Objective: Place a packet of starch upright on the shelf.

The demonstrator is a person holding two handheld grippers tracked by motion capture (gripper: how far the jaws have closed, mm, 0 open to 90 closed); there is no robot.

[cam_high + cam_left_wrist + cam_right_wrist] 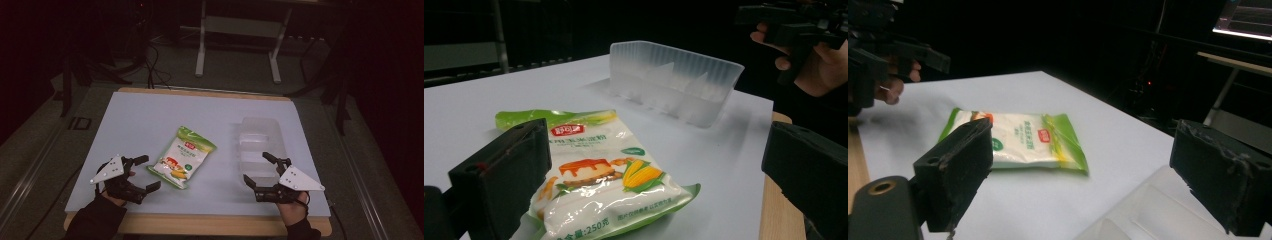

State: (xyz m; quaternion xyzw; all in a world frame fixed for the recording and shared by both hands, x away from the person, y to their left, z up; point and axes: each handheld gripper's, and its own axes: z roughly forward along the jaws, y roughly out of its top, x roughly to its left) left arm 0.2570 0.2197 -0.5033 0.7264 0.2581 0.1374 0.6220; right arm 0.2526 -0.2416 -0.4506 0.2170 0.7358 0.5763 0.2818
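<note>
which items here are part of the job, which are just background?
In play:
- food pouch
- clear plastic tray
- left gripper, open
- right gripper, open

Background:
- white table legs behind the table
- floor cables

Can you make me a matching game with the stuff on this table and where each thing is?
Things:
1. snack bag
2. clear plastic tray
3. left hand-held gripper
4. right hand-held gripper

Places:
A. near edge, left of the bag
B. middle of the table, lying flat
C. near edge, by the tray's front end
D. right side of the table, empty

Pairs: 1-B, 2-D, 3-A, 4-C
</note>
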